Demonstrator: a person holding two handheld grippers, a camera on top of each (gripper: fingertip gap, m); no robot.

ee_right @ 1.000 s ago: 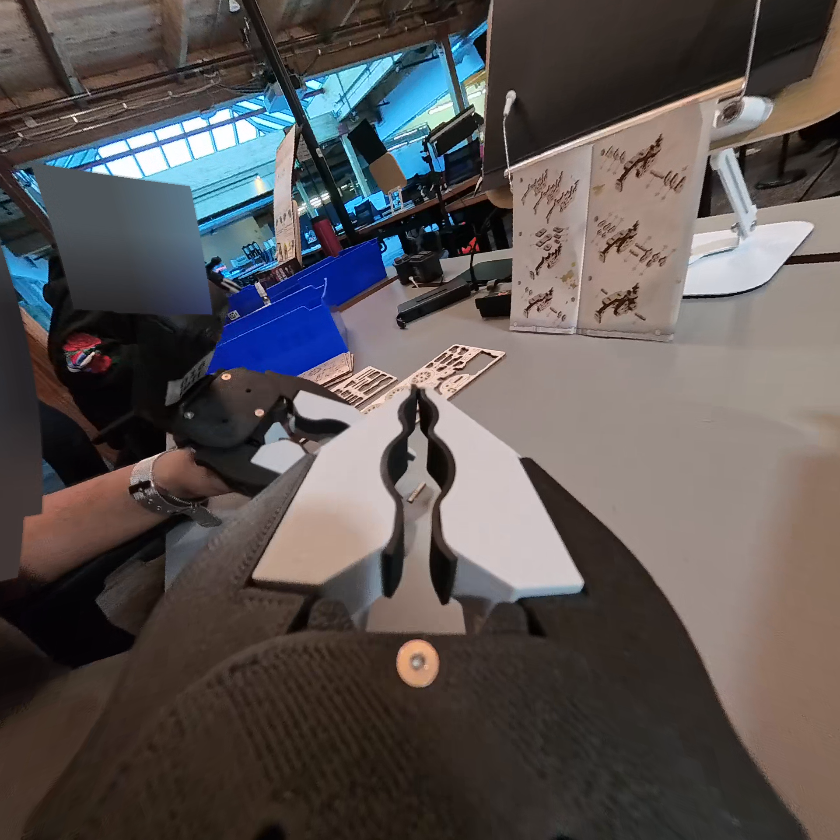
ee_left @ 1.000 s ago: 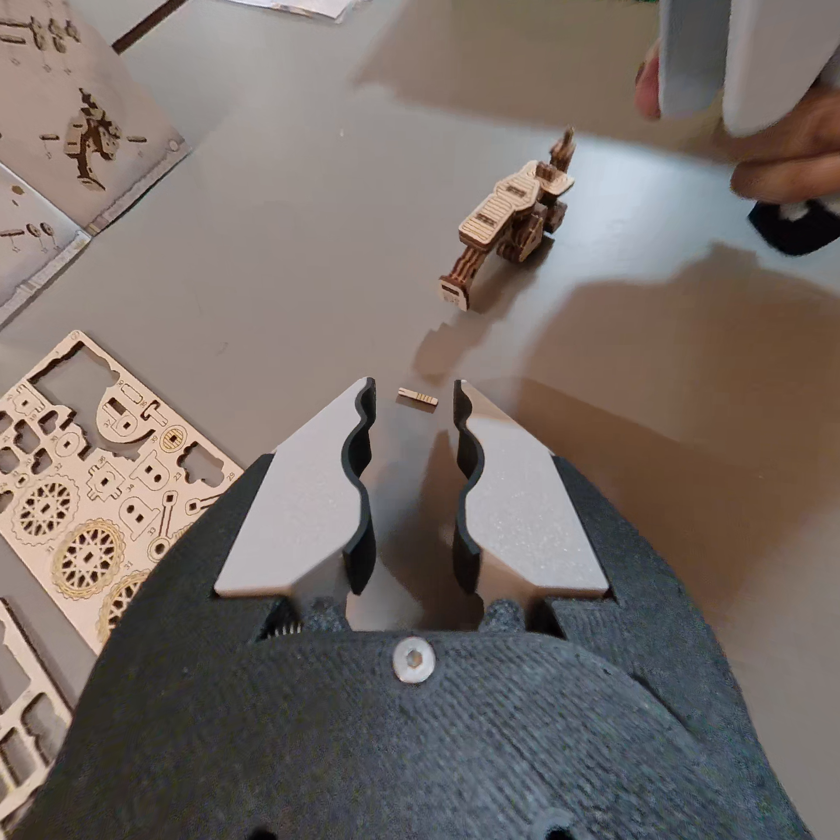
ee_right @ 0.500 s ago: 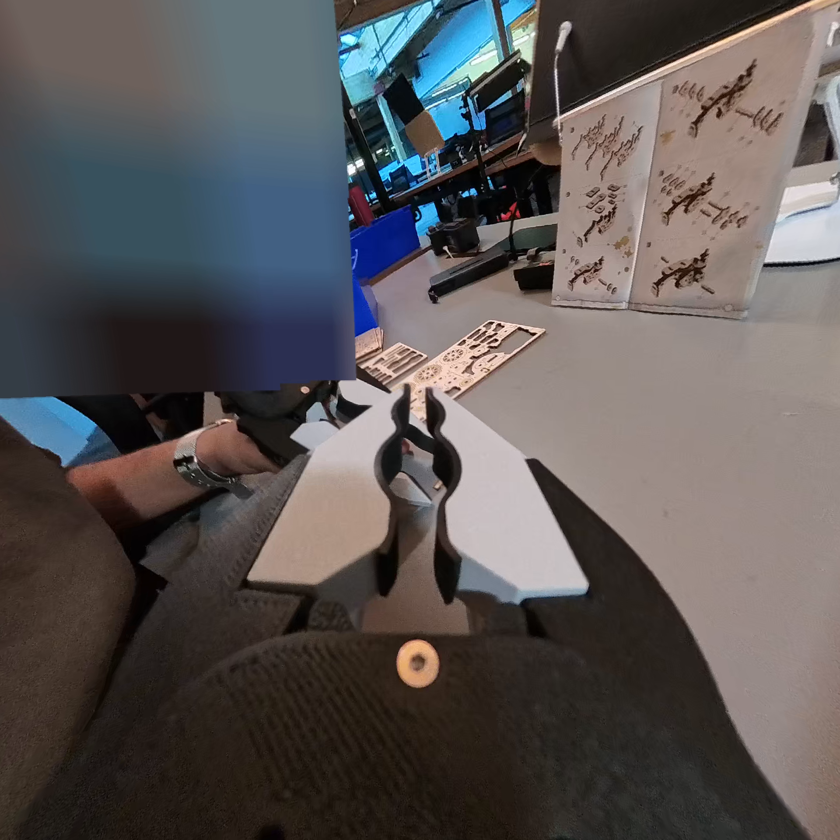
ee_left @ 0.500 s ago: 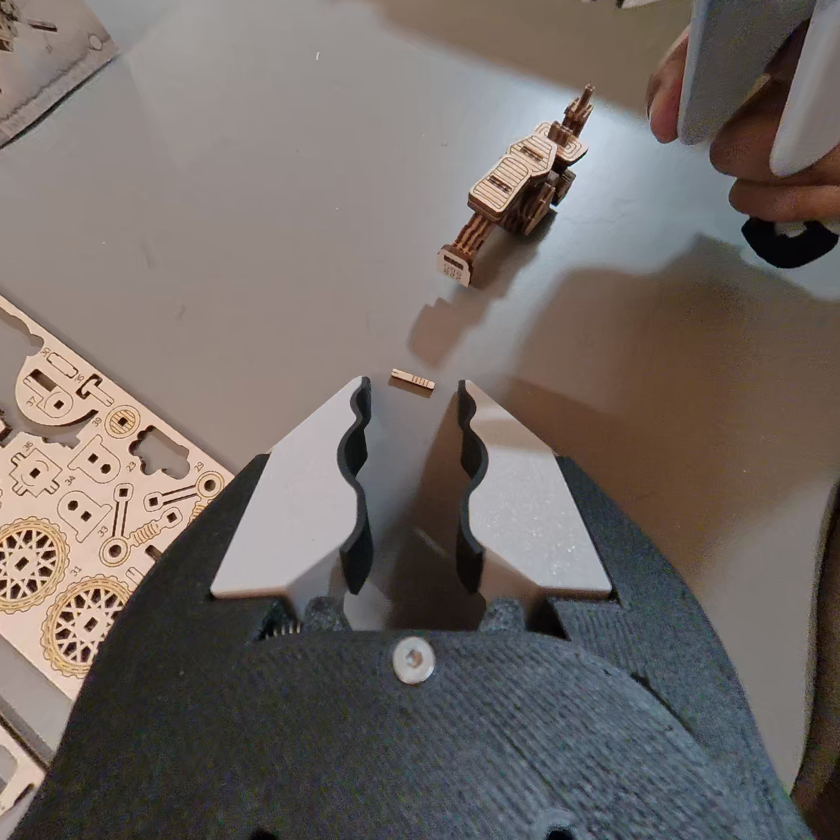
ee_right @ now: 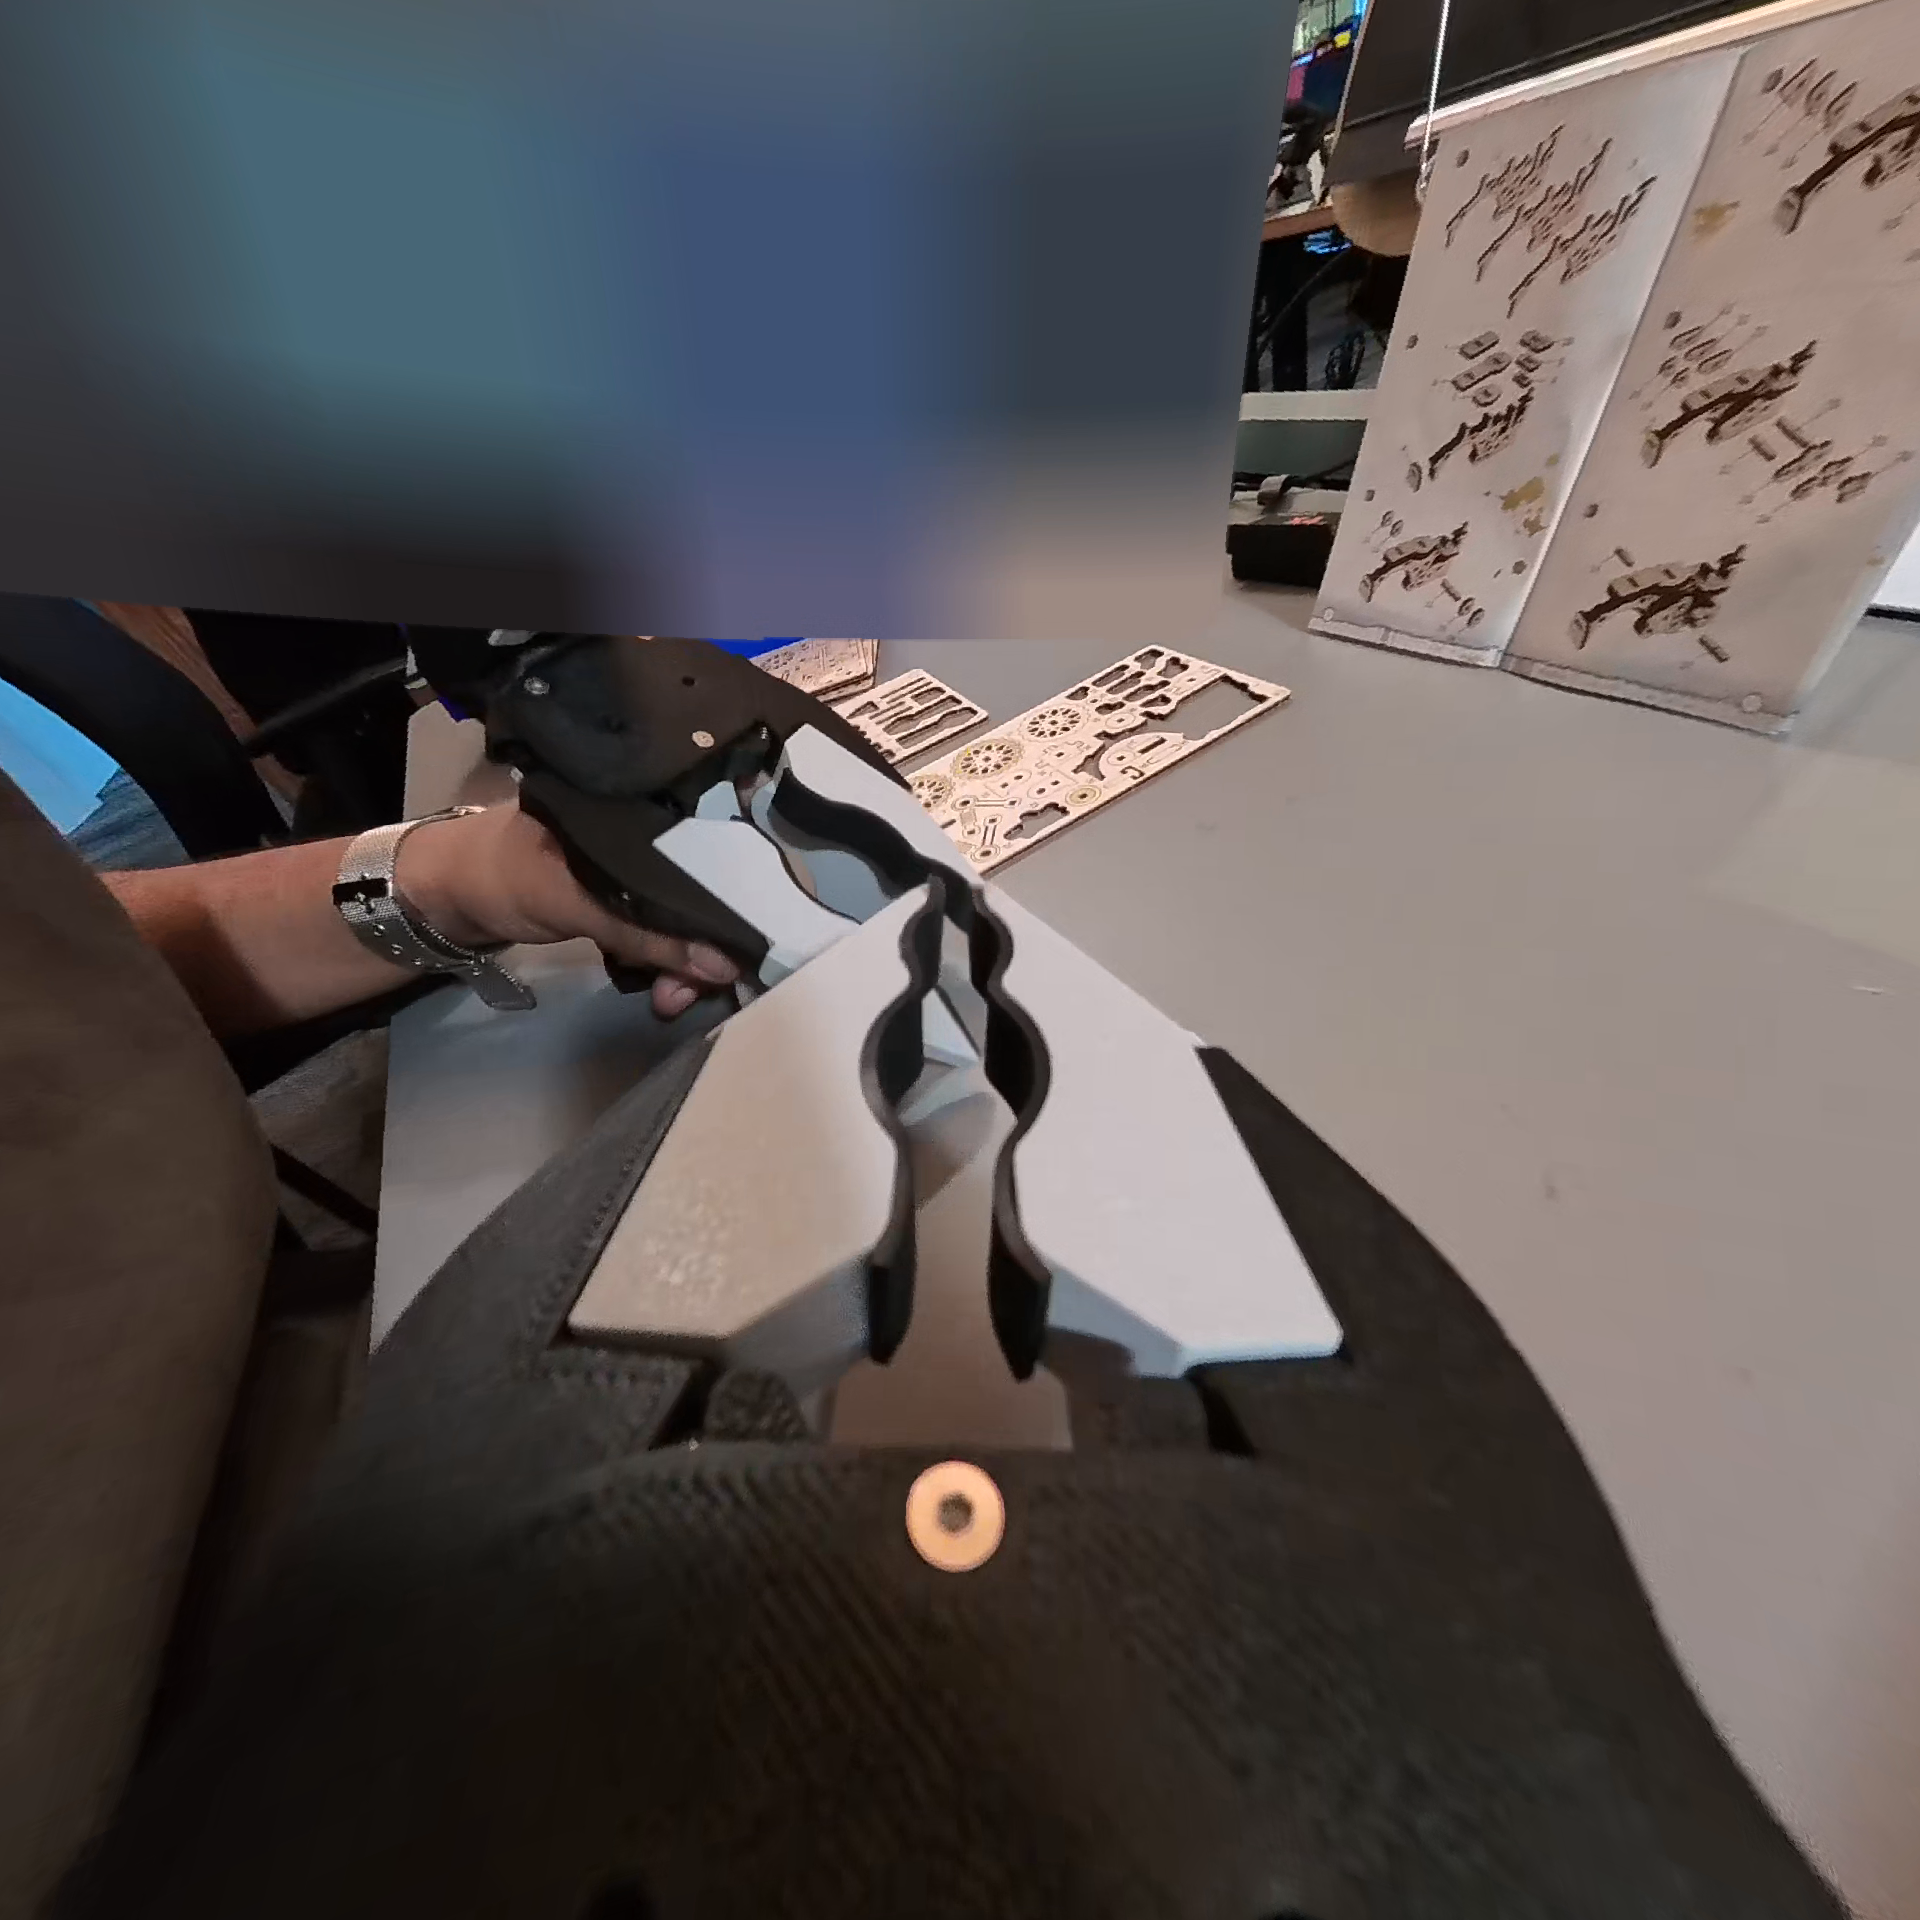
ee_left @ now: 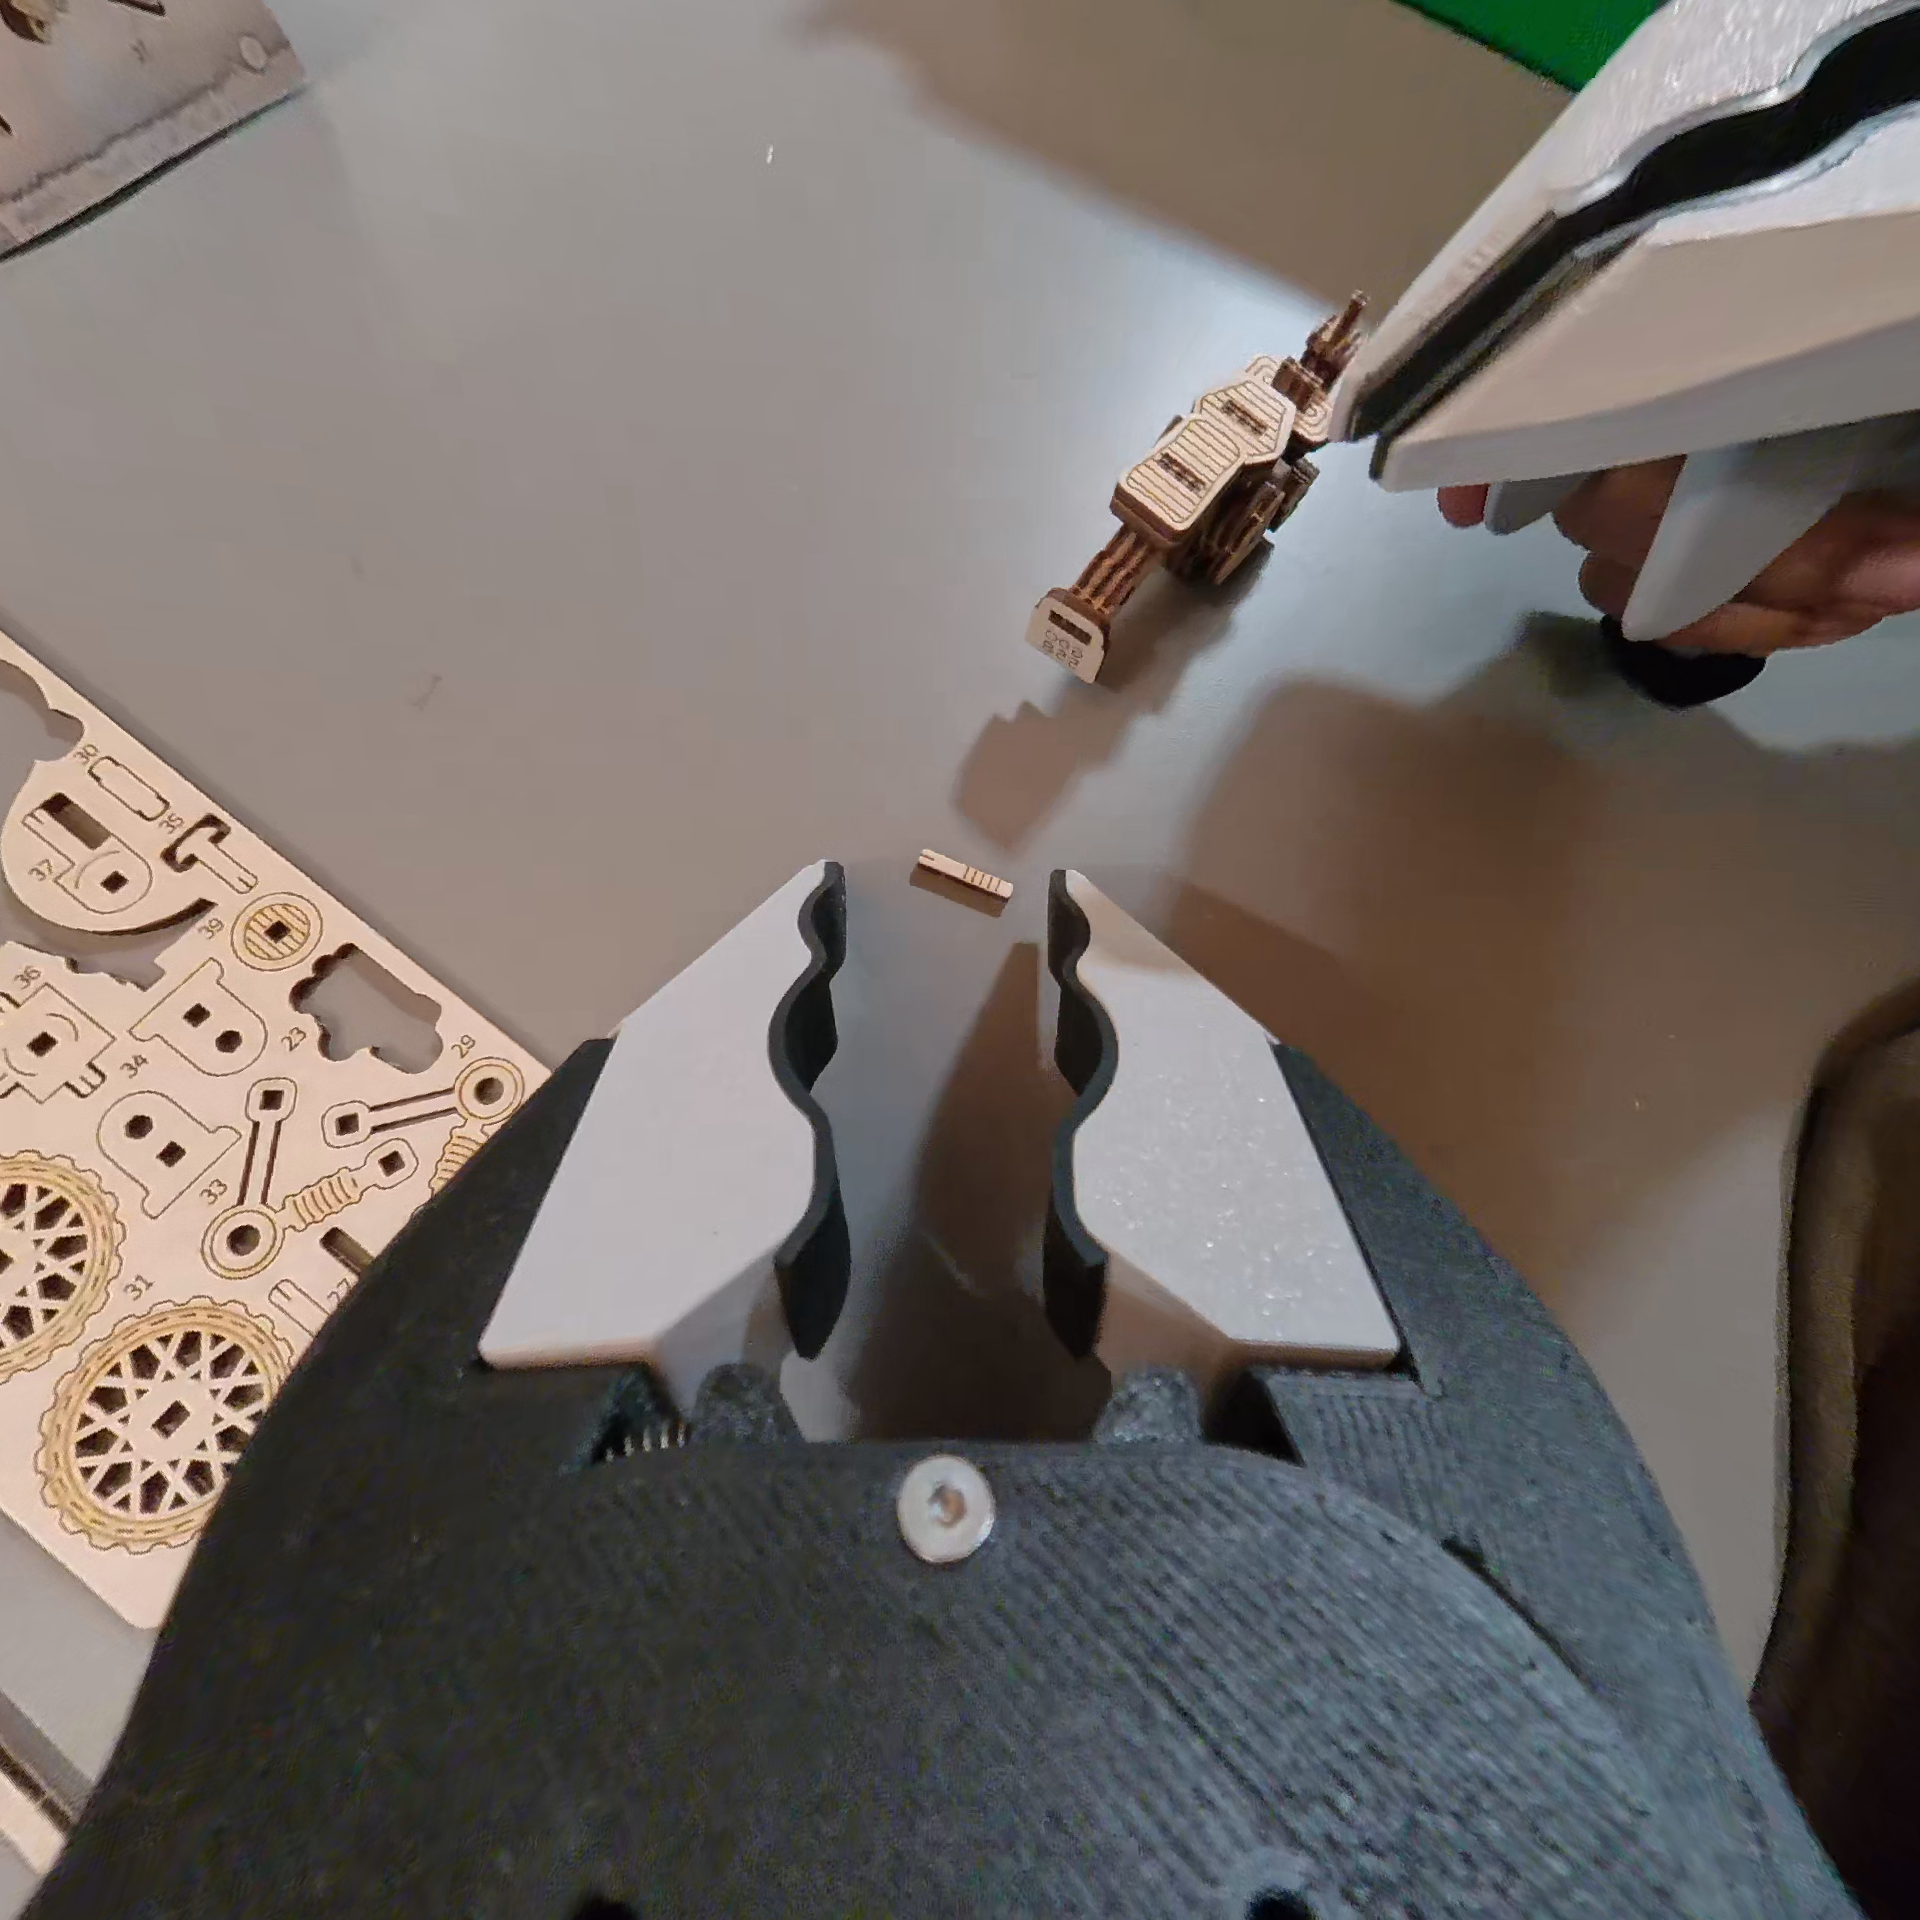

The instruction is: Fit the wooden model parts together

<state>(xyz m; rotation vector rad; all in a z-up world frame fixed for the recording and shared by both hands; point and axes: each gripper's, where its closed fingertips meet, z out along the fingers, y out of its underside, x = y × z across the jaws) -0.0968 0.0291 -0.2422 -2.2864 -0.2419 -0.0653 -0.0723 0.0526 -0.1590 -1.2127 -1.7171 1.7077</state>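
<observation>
Shared workshop or maker space, grey worktable, laser-cut wooden part sheets, propped instruction sheets

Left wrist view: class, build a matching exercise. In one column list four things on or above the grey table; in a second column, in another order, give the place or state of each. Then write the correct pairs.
Things
1. small wooden peg
2. part-built wooden model
3. laser-cut parts sheet
4. right gripper

Places or states
A. flat on the table at the left edge, wheel shapes cut in it
B. tips nearly together beside the model's far end
C. lying loose just ahead of the open left gripper
D. standing on the table at upper right

Pairs: 1-C, 2-D, 3-A, 4-B
</observation>
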